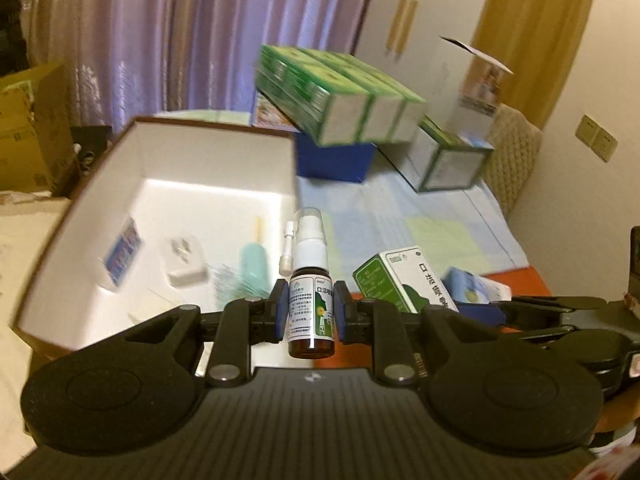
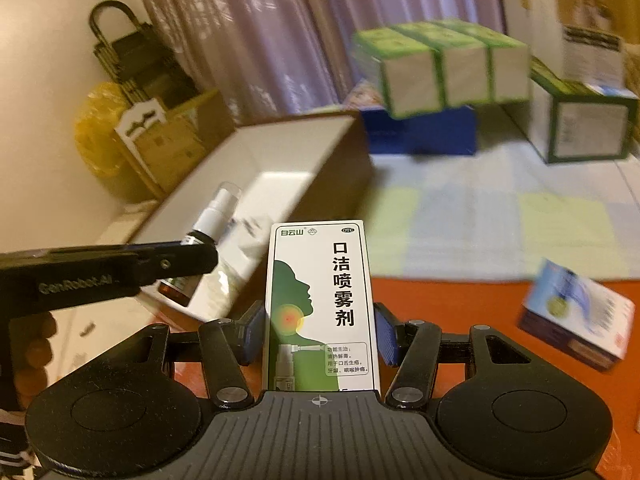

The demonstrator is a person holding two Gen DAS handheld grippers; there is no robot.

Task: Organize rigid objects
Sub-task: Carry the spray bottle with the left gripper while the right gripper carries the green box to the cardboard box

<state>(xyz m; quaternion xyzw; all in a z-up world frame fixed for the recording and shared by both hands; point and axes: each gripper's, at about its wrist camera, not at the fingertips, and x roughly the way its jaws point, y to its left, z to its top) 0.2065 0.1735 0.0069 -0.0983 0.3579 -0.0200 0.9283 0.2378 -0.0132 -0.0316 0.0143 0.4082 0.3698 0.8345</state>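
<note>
My left gripper (image 1: 311,312) is shut on a small amber spray bottle (image 1: 310,280) with a white nozzle and clear cap, held upright in the air. Seen from the right wrist, the same spray bottle (image 2: 208,224) sticks out of the left gripper (image 2: 188,260) at the left. My right gripper (image 2: 320,336) is shut on a tall white and green spray carton (image 2: 322,304); that carton (image 1: 400,280) also shows at the right of the left wrist view. Behind lies an open white storage box (image 1: 168,184) holding a plug adapter (image 1: 186,262), a teal brush (image 1: 252,264) and a blue packet (image 1: 122,256).
Green and white cartons (image 1: 344,96) are stacked on a blue box (image 1: 332,160) at the back, with another green-edged box (image 1: 452,160) beside them. A blue and white carton (image 2: 580,316) lies on the orange surface. Cardboard boxes (image 1: 28,132) stand at the left by the curtain.
</note>
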